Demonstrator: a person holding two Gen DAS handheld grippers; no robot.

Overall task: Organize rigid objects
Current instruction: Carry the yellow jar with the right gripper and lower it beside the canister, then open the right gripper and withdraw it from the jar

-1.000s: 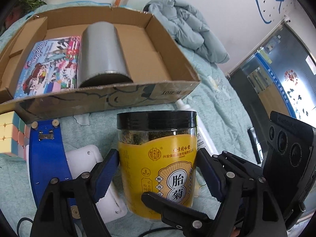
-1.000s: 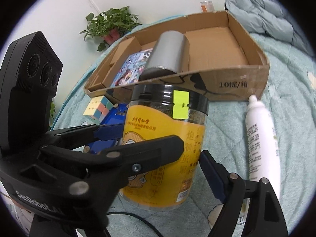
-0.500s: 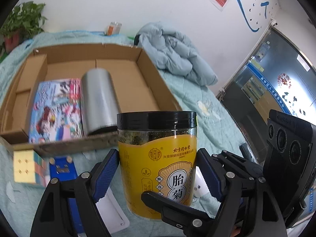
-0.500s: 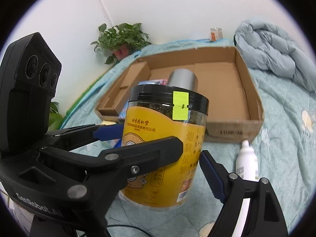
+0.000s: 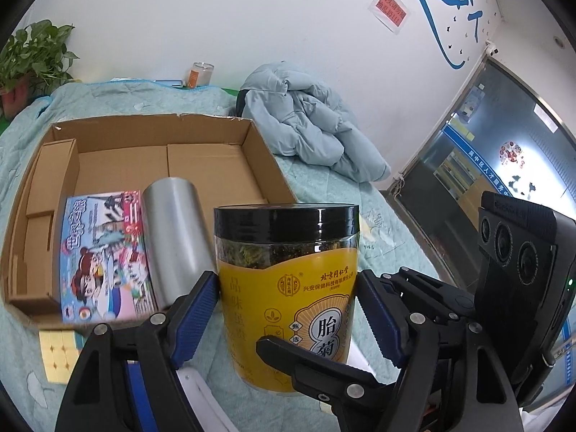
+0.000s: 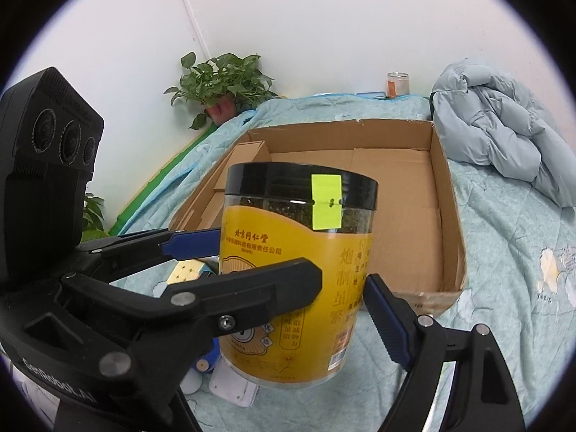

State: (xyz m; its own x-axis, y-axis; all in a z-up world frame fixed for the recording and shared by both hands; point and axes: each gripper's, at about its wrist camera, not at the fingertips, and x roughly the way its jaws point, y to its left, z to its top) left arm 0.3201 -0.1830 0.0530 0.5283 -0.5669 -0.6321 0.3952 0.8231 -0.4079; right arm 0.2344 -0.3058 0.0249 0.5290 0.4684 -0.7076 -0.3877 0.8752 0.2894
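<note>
A clear jar with a black lid, a yellow label and dried flowers inside hangs in the air before an open cardboard box. My left gripper is shut on it, blue pads pressed to its left and right sides. My right gripper is shut on the same jar from another side; its blue right pad touches the wall, and its other finger is hidden behind the left gripper. A silver cylinder and a colourful picture box lie in the cardboard box.
Everything rests on a light blue quilt. A puzzle cube and a white flat device lie under the jar. A pale blue jacket is heaped right of the box. A potted plant and a small glass jar stand by the wall.
Both grippers have risen with the jar held between them. The box now sits lower in view with more of its floor showing. The white bottle has left view.
</note>
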